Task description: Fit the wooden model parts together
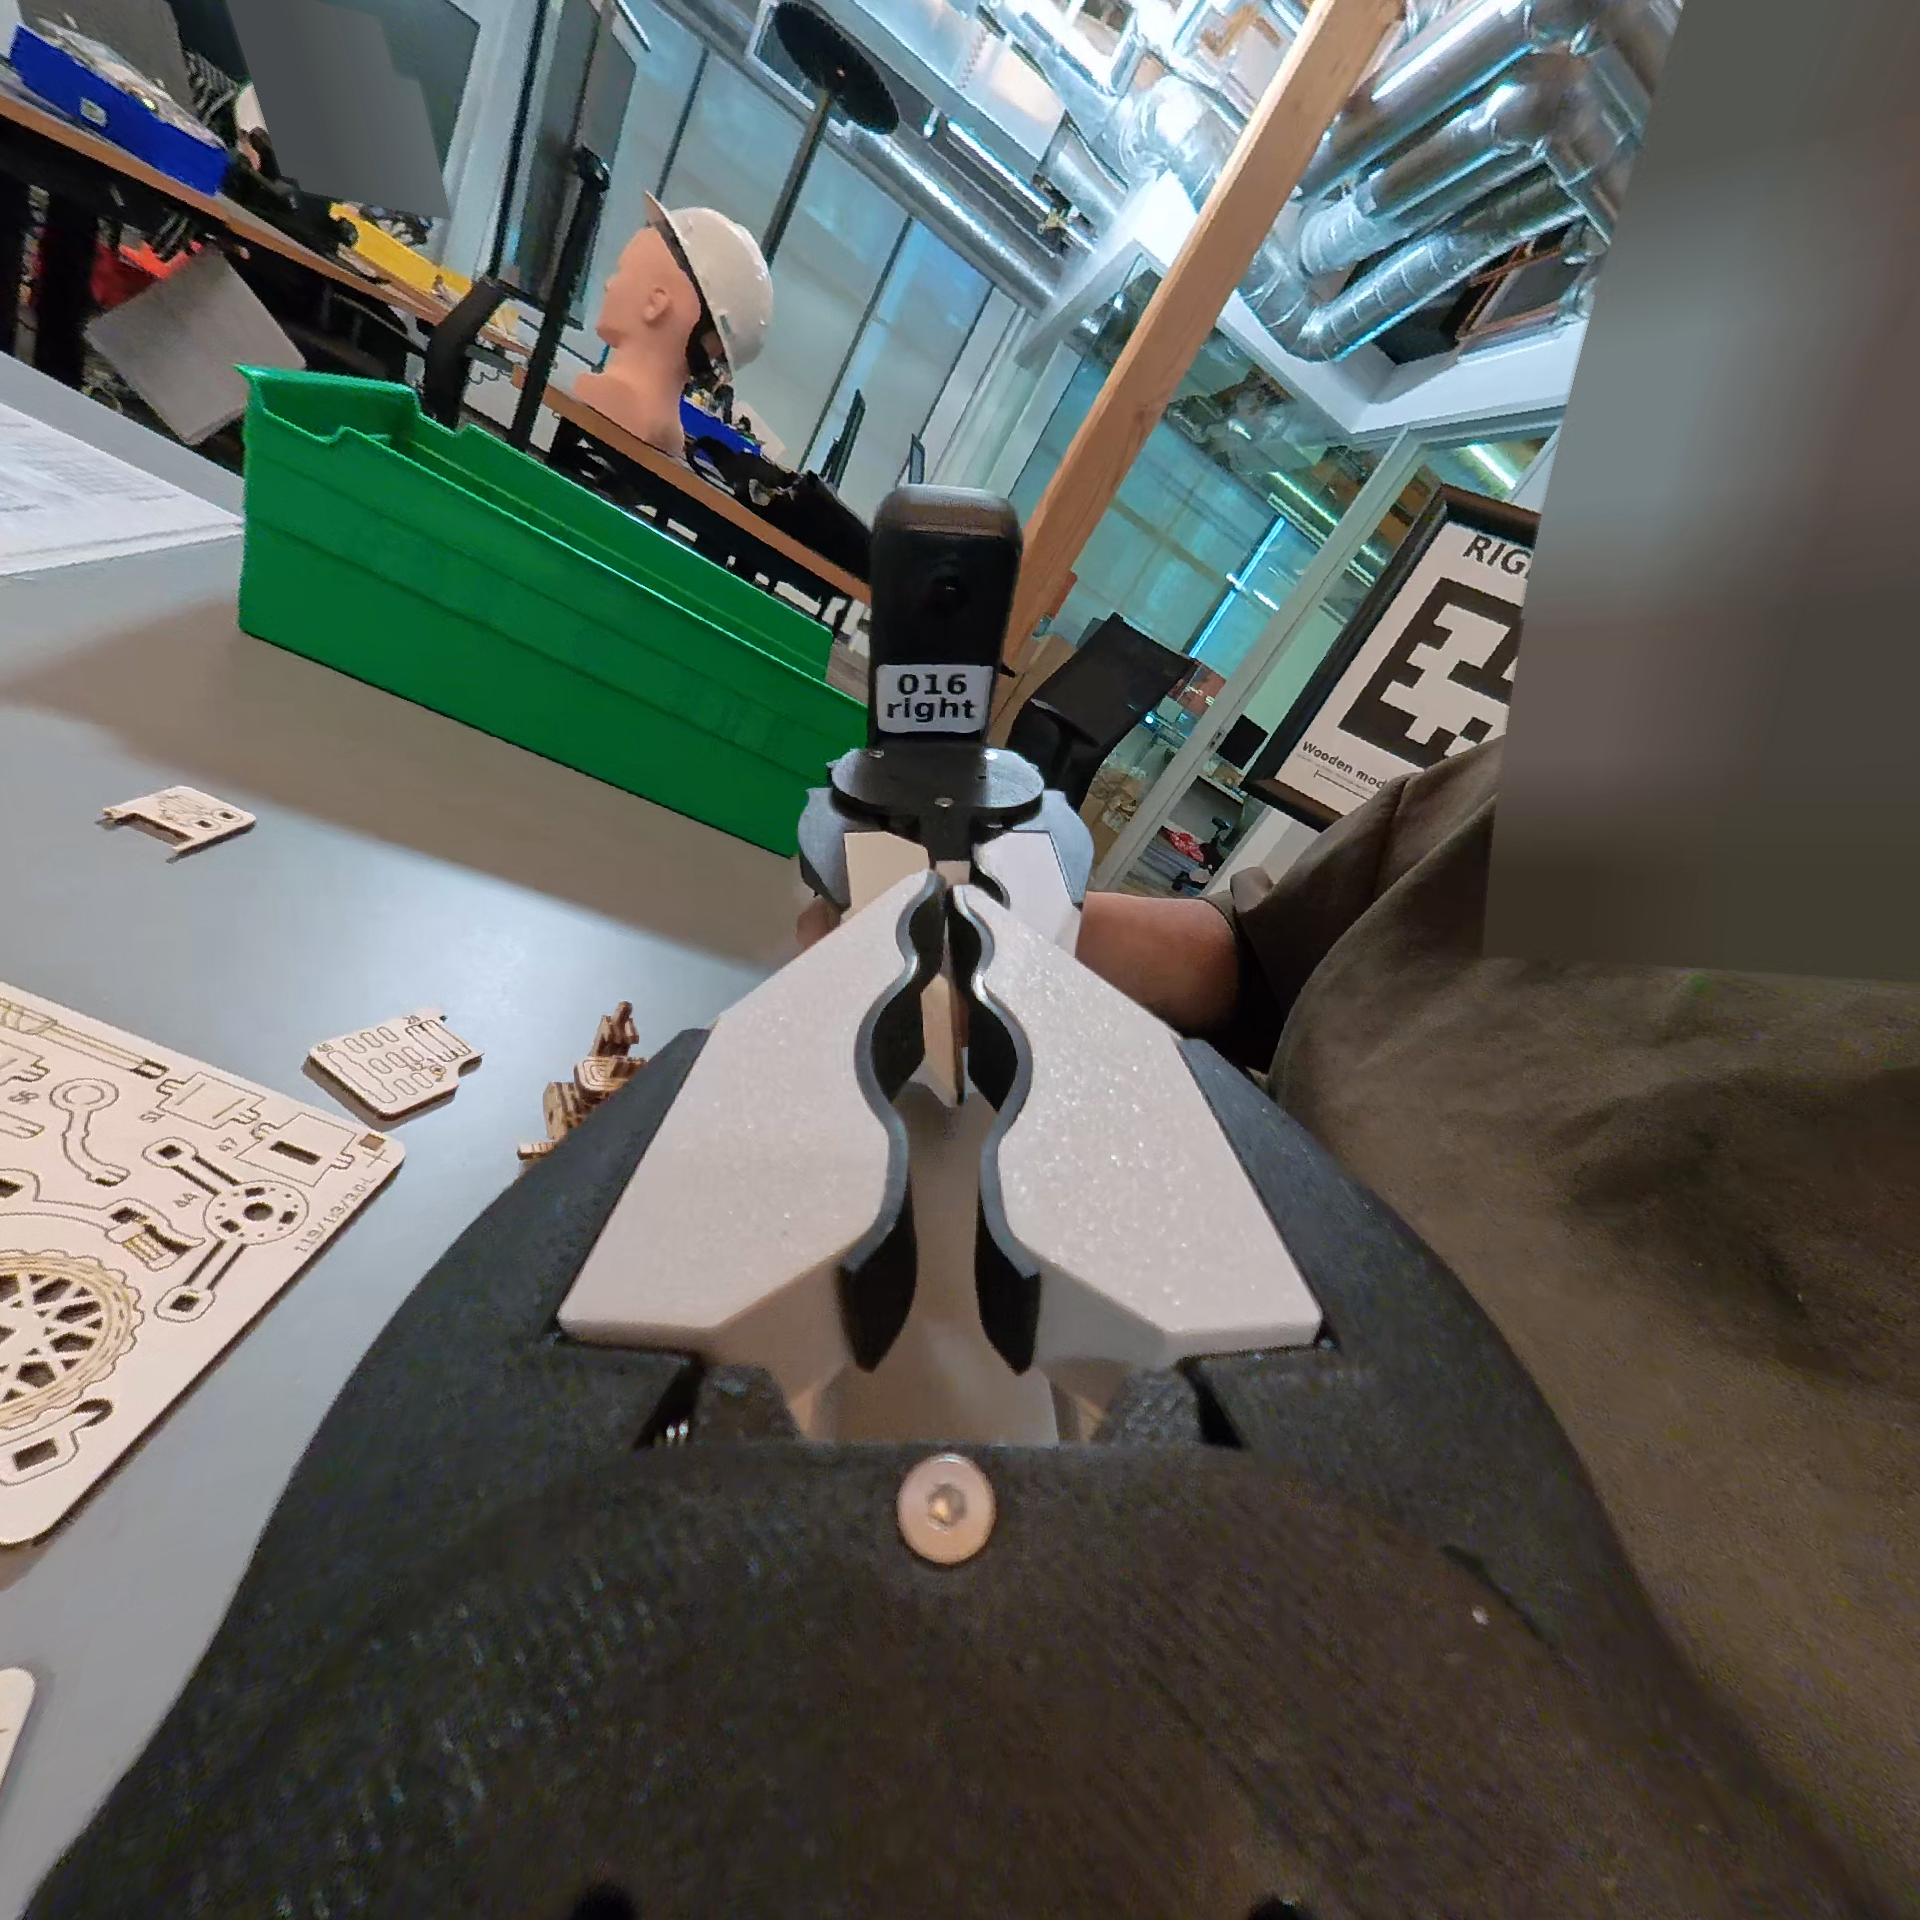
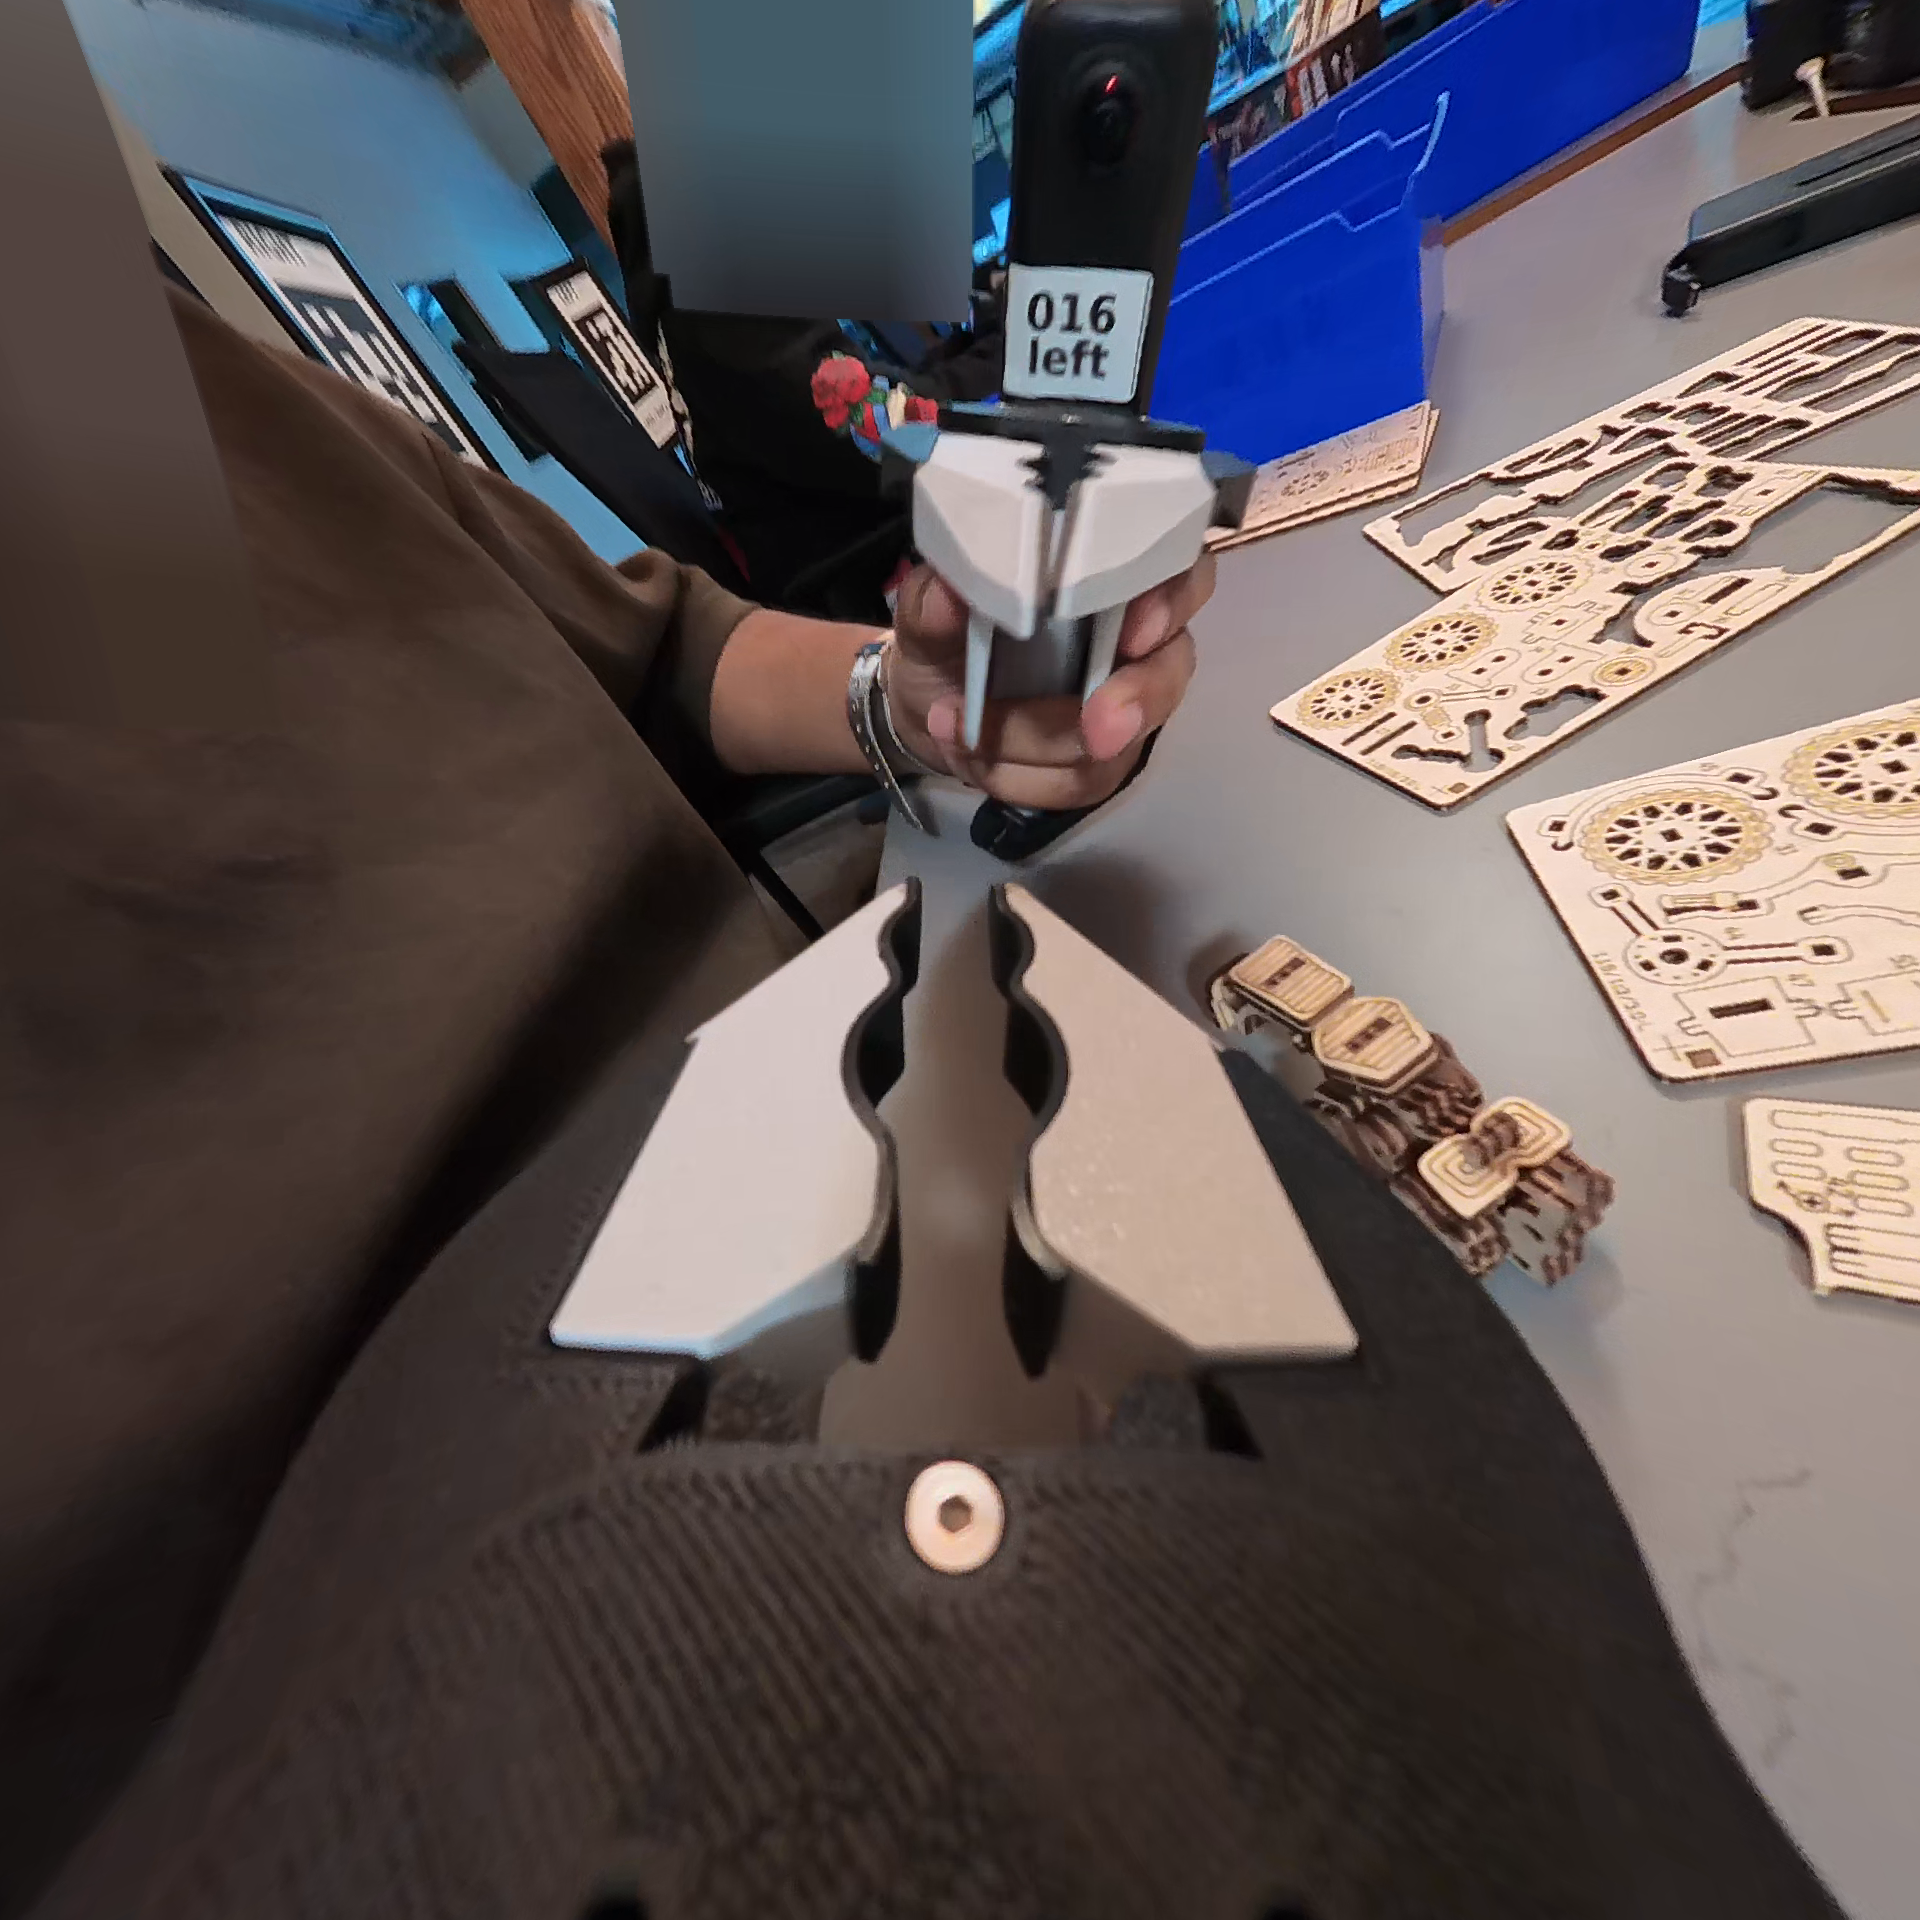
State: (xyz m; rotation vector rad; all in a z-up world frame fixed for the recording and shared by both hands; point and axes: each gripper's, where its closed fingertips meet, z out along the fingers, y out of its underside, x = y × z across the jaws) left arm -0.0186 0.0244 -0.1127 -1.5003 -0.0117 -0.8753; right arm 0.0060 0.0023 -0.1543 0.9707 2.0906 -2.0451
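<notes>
Fingers of the left gripper (image 1: 948, 894), pale grey wedges with black wavy inner edges, stand almost pressed together at the tips in the left wrist view, a thin slit between them and nothing wooden seen in that slit; farther back the wavy edges bow apart. Straight ahead of those tips, tip to tip, is the right gripper (image 1: 940, 862), and whether the two tools touch cannot be told. In the right wrist view the right gripper (image 2: 954, 894) has its fingers parted by a narrow gap through which grey table (image 2: 1403, 831) shows, and they pinch nothing. Beyond them the left gripper (image 2: 1039, 675) is gripped by a bare hand (image 2: 1039, 717) with a wristwatch, above the table edge. The part-built wooden model (image 2: 1413, 1101), a dark layered plywood block with pale rounded caps, lies on the table just right of the right gripper's fingers, untouched; in the left wrist view its end (image 1: 587, 1081) peeps out beside the left finger. Flat laser-cut plywood sheets (image 2: 1725, 914) with wheel shapes lie farther right, a small slotted plywood piece (image 1: 395, 1060) lies near the model, and a green plastic bin (image 1: 520, 603) stands behind on the table.
</notes>
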